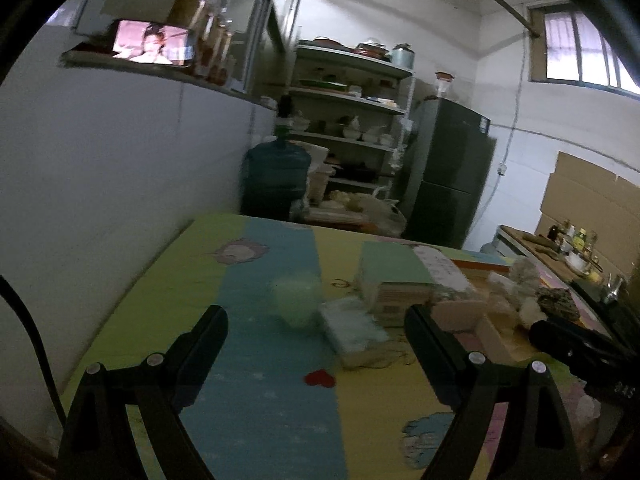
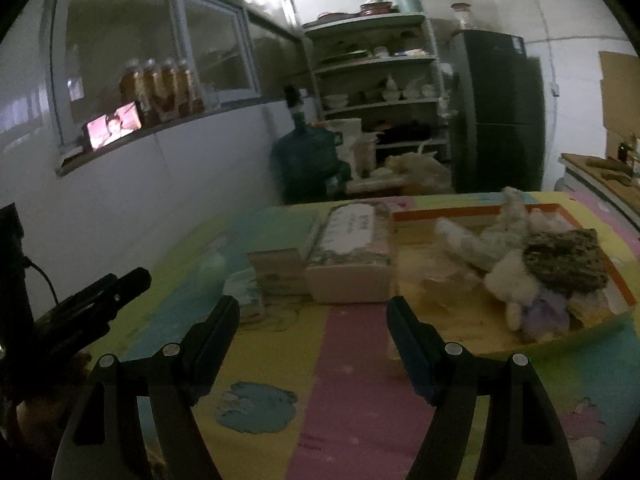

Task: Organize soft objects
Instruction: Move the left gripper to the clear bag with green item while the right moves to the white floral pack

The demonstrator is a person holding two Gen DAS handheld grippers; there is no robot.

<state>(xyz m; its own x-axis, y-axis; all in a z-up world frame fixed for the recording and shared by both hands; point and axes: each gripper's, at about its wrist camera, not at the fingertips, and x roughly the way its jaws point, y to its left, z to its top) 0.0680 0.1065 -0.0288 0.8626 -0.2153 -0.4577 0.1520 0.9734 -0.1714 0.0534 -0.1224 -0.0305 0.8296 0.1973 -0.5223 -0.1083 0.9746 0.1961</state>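
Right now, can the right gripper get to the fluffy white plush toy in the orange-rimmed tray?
Probably yes: the right gripper is open and empty, and only bare tablecloth shows between it and the fluffy white plush toy.

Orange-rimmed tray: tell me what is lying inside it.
The orange-rimmed tray holds a pile of soft things: white plush toys, a dark knitted piece on top, something purple below. Whatever lies under the pile is covered.

a home kitchen: shelves of bowls and pots (image 1: pixel 352 92), a dark fridge (image 1: pixel 448 176), a water jug (image 1: pixel 276 176), jars on a ledge (image 2: pixel 160 88).
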